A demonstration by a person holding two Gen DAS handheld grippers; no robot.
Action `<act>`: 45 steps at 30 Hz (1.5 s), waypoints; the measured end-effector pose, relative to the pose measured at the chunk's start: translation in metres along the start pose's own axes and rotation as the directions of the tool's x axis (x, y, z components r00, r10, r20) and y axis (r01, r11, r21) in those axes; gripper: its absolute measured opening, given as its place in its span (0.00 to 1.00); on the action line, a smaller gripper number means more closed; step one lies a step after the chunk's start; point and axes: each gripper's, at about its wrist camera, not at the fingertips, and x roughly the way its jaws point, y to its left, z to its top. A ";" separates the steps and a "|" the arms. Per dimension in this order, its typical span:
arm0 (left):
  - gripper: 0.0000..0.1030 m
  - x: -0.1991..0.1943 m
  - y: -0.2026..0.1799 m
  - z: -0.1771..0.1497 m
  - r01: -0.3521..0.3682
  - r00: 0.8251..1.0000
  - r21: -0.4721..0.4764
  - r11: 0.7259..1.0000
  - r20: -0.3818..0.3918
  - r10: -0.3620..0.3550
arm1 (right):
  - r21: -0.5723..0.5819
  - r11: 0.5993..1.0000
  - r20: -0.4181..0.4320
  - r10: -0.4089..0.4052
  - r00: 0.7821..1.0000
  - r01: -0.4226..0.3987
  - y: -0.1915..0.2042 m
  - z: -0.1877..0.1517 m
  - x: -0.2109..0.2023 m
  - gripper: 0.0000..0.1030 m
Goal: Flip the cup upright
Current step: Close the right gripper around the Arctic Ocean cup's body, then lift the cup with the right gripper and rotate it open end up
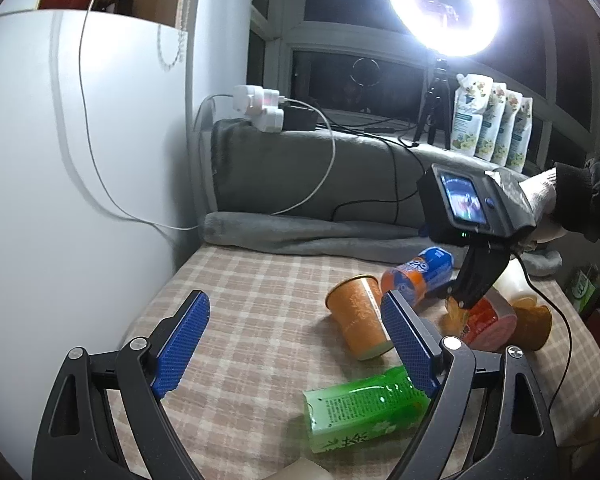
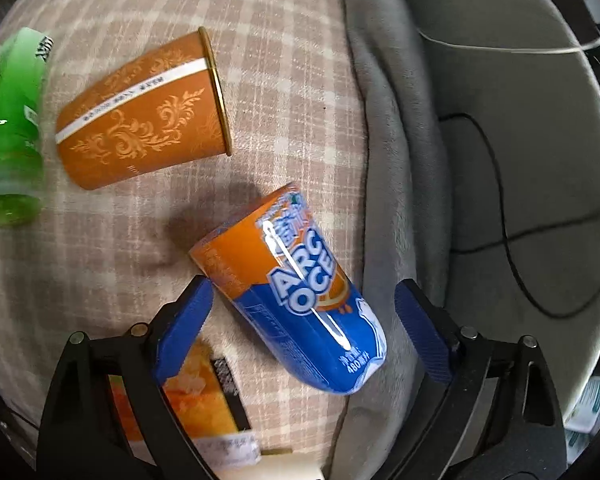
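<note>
A ring light (image 1: 444, 6) glares before a dark window (image 1: 340, 80), above a checked tablecloth (image 1: 252, 300) and white wall (image 1: 60, 160).

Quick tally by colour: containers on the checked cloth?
Orange: 2 (patterned cup, far cup)
Blue-and-orange cup: 1
Green container: 1
Red-and-orange tub: 1
Total: 5
The pale item behind the tub is too unclear to count.

Green bottle (image 2: 10, 128) cut by frame edge; yellow package (image 2: 188, 396) behind claw.
</note>
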 end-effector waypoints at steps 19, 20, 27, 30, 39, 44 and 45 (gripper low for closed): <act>0.85 0.010 0.012 0.003 -0.022 1.000 -0.033 0.999 -0.010 0.021 | 0.092 0.994 0.091 -0.060 0.994 0.051 -0.043 0.022 0.017 0.62; 0.85 0.010 0.011 0.003 -0.019 1.000 -0.033 0.999 -0.008 0.019 | 0.114 0.992 0.110 -0.062 0.992 0.049 -0.048 0.022 0.010 0.62; 0.85 0.001 0.006 0.006 -0.006 1.000 -0.021 1.000 0.020 0.007 | 0.304 0.952 0.277 -0.116 0.954 0.028 -0.062 0.003 -0.045 0.60; 0.85 -0.006 0.005 0.007 -0.003 0.999 -0.017 1.000 0.035 0.003 | 0.366 0.931 0.348 -0.135 0.928 -0.002 -0.055 -0.012 -0.072 0.60; 0.85 -0.031 -0.009 0.005 0.033 0.996 0.012 0.999 0.077 -0.034 | 0.507 0.855 0.474 -0.169 0.864 -0.111 0.018 -0.064 -0.150 0.60; 0.85 -0.042 -0.020 -0.002 0.082 0.994 0.033 0.996 0.075 -0.084 | 0.591 0.769 0.533 -0.145 0.834 -0.244 0.062 -0.109 -0.181 0.60; 0.85 -0.044 -0.024 -0.004 0.094 0.993 0.040 0.995 0.073 -0.097 | 0.604 0.748 0.545 -0.134 0.828 -0.276 0.071 -0.118 -0.184 0.60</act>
